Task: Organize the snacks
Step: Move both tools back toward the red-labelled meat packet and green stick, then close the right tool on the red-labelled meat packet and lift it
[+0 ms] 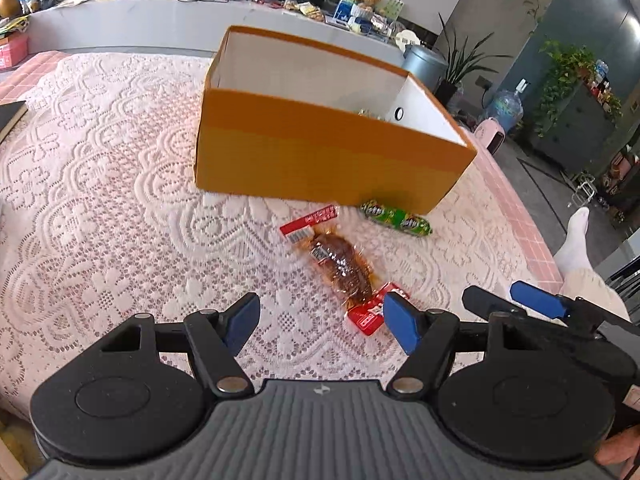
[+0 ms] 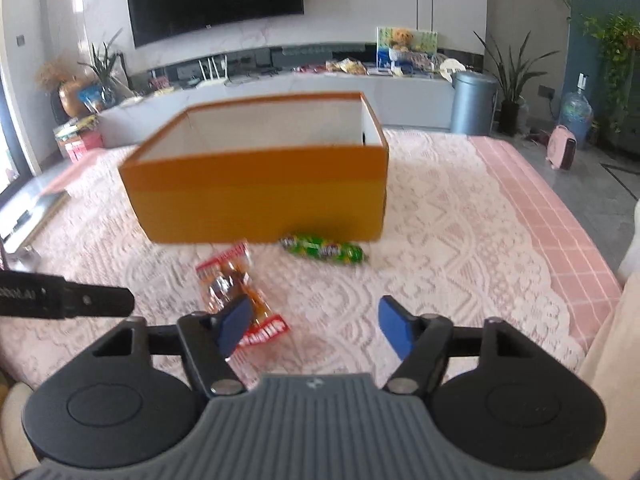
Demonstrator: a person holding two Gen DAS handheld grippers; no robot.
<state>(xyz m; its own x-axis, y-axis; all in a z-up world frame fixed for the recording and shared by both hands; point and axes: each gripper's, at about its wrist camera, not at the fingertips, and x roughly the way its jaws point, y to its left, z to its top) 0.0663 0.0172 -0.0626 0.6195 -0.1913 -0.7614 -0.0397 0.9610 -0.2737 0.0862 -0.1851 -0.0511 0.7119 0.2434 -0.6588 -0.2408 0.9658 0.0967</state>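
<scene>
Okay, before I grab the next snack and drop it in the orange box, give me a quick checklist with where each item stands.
1. Left gripper open, nothing held: ok.
2. Right gripper open, nothing held: ok.
3. Red-ended snack packet lies free on the lace tablecloth, nothing on top: ok.
4. Green candy pack reachable; it lies right by the box wall: cannot tell.
5. Orange box open at the top: ok.
6. Room left inside box: cannot tell, floor mostly hidden.

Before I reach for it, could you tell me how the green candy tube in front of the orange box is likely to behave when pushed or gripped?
The green candy tube looks cylindrical, so a sideways nudge would probably roll it, perhaps against the orange box right behind it. Its glossy wrapper may slip between the pads. The textured lace tablecloth should damp rolling somewhat.
</scene>
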